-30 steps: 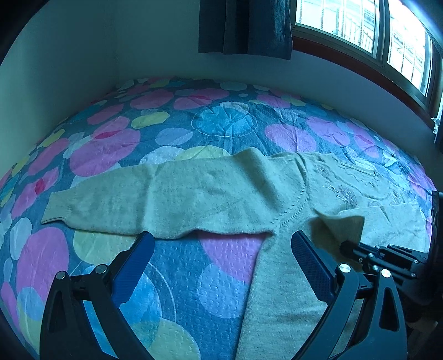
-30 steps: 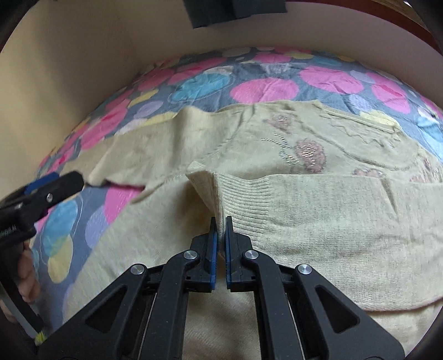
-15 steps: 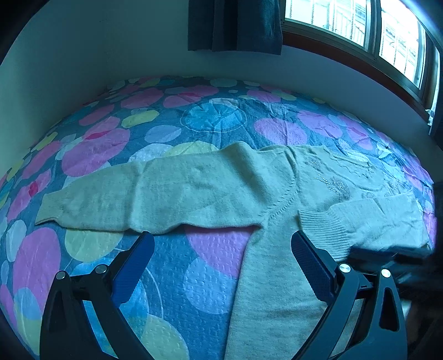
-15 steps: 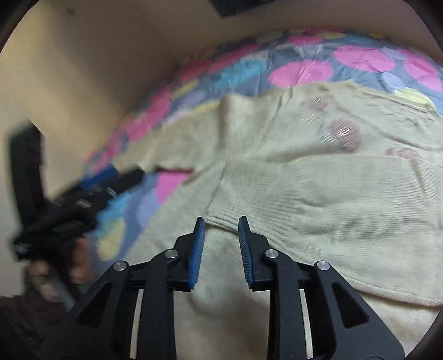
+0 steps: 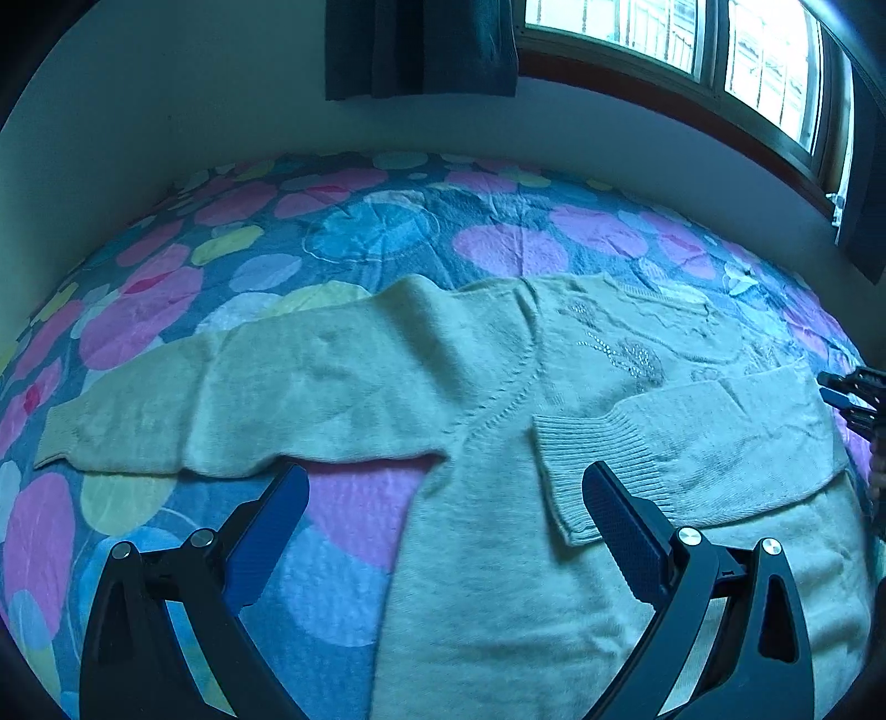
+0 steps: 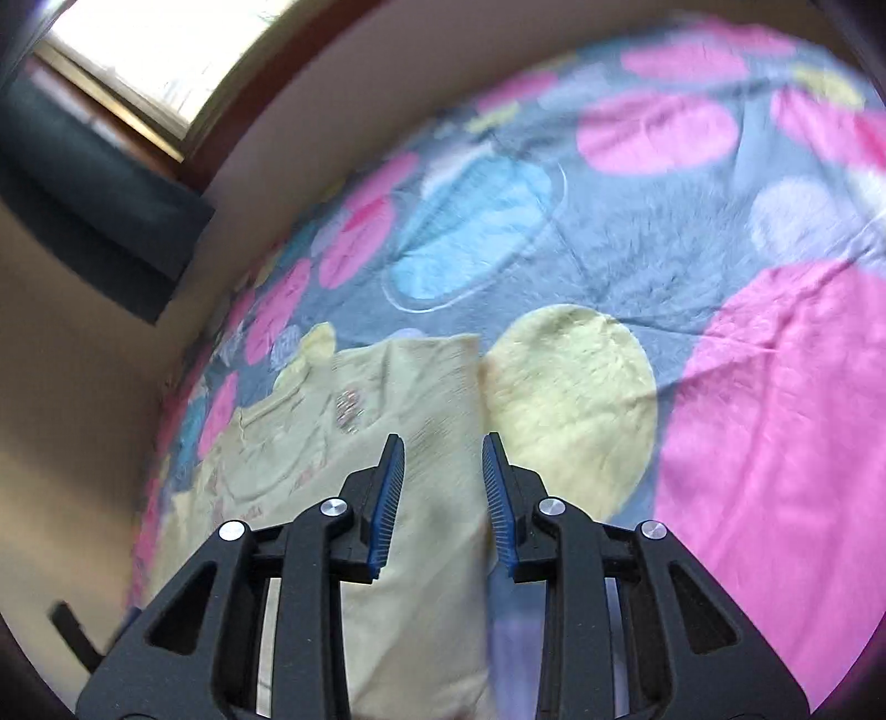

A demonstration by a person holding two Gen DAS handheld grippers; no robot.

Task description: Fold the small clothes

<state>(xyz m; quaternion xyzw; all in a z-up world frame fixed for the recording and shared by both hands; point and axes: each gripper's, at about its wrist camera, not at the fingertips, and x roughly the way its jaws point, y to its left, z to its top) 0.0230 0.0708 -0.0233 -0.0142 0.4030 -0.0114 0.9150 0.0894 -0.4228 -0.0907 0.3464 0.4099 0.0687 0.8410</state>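
A pale yellow knit sweater point(image 5: 487, 387) lies flat on the bed. Its left sleeve point(image 5: 194, 399) stretches out to the left. Its right sleeve point(image 5: 692, 437) is folded across the chest, with the ribbed cuff point(image 5: 576, 465) near the middle. My left gripper point(image 5: 443, 498) is open and empty, hovering above the sweater's lower body. My right gripper point(image 6: 443, 465) is open and empty above the sweater's right edge point(image 6: 432, 399); it also shows at the right rim of the left wrist view point(image 5: 853, 393).
The bedspread point(image 5: 360, 232) is grey with pink, blue and yellow circles. A wall runs behind the bed, with a dark curtain point(image 5: 421, 44) and a window point(image 5: 692, 44) above it. The right wrist view is blurred by motion.
My right gripper opened, let go of the folded sleeve's cuff and swung away to the sweater's right side. The sleeve now rests across the chest. My left gripper stayed open and drifted slightly.
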